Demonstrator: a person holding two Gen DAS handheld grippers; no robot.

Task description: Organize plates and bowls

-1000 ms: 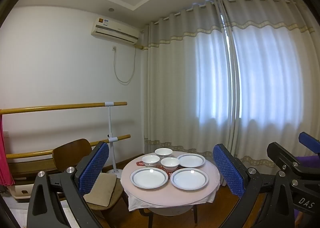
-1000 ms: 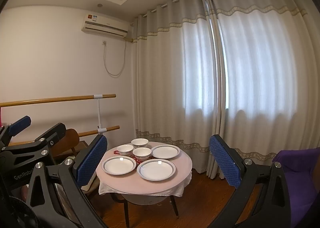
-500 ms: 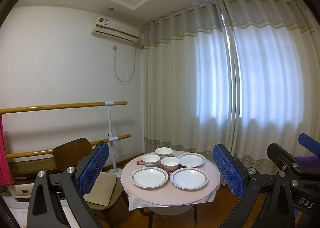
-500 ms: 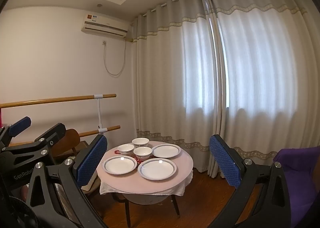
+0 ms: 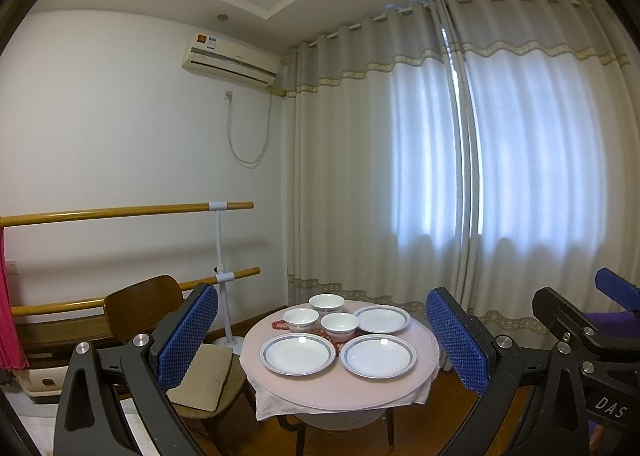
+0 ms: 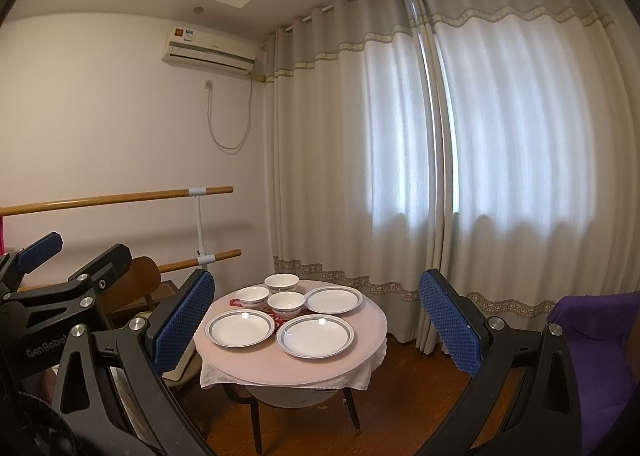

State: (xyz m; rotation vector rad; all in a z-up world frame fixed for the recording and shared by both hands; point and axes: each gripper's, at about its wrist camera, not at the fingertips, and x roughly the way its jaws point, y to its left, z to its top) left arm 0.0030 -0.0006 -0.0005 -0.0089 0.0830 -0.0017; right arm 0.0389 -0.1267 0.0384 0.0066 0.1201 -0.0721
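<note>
A small round table [image 5: 340, 388] with a pink top stands some way ahead in both views [image 6: 296, 368]. On it lie three white plates with grey-blue rims: front left [image 5: 297, 353], front right [image 5: 378, 355] and back right [image 5: 381, 318]. Three white bowls [image 5: 339, 325] are grouped at the back left, also in the right wrist view [image 6: 286, 303]. My left gripper [image 5: 322, 340] is open and empty, well short of the table. My right gripper [image 6: 316, 330] is open and empty too, beside the left one.
A wooden chair [image 5: 188, 352] with a beige cushion stands left of the table. Wooden wall bars [image 5: 120, 212] run along the left wall. Long curtains [image 5: 460, 176] hang behind the table. A purple seat [image 6: 592, 340] is at the right. The floor is wood.
Both views have drifted very slightly; the table sits a touch nearer and more to the right in the right wrist view. Nothing on the table has moved.
</note>
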